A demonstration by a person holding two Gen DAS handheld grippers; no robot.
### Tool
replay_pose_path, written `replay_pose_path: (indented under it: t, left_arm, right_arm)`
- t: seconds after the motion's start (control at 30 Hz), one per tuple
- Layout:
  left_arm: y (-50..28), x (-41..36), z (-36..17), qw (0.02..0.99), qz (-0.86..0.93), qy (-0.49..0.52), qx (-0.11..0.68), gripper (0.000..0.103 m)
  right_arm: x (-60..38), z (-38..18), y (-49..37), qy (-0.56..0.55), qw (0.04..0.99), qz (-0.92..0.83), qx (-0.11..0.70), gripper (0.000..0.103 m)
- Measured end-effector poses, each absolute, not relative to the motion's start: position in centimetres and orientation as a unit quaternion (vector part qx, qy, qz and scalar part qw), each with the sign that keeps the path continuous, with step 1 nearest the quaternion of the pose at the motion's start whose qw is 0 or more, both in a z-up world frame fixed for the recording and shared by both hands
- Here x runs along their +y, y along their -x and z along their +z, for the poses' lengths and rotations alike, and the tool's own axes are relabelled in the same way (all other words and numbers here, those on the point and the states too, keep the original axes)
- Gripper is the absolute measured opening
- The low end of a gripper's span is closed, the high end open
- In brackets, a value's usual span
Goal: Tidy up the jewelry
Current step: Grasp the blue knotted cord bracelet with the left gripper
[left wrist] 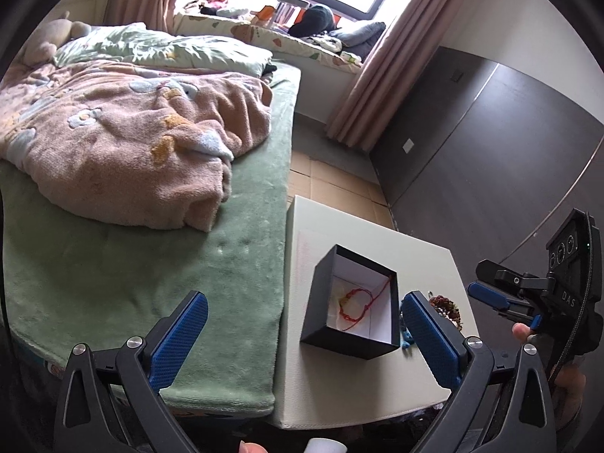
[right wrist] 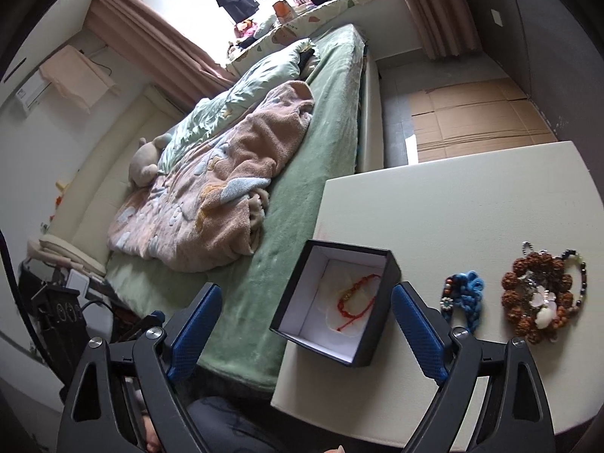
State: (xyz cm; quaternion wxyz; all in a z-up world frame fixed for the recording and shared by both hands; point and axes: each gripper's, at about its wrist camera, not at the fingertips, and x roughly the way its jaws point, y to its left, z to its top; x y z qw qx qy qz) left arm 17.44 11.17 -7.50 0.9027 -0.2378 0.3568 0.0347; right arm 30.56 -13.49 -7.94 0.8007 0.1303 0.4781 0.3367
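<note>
I see my left gripper (left wrist: 305, 334) with its fingers (left wrist: 177, 339) spread wide and holding nothing. Beyond its left finger lies the bed (left wrist: 151, 271) with a pink blanket (left wrist: 132, 151). Between the fingertips, slightly toward the right one, a black box (left wrist: 321, 302) sits open on the tabletop (left wrist: 355, 385), a red bracelet (left wrist: 356, 304) resting inside. My right gripper (right wrist: 305, 324) also has its fingers wide and empty; the box sits between them, just beside the right finger. Right of that finger a blue bracelet (right wrist: 466, 296) lies on the tabletop, then a brown beaded bracelet (right wrist: 540, 294) farther right.
</note>
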Motion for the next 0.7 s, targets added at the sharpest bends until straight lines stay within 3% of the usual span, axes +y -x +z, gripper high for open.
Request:
replay_pose_path:
  t: [0.33, 0.7]
  left_arm:
    - [-20.9, 4.0, -6.4, 0.909, -0.022, 0.169, 0.381, 0.103]
    - [-23.8, -3.2, -7.3, 0.900, -0.062, 0.101, 0.419, 0.100]
  right_arm:
    - [-22.0, -7.8, -29.3, -0.135, 0.838, 0.261, 0.459, 0.092]
    - [-29.1, -11.5, -28.1, -0.156, 0.865, 0.149, 0.453, 0.090]
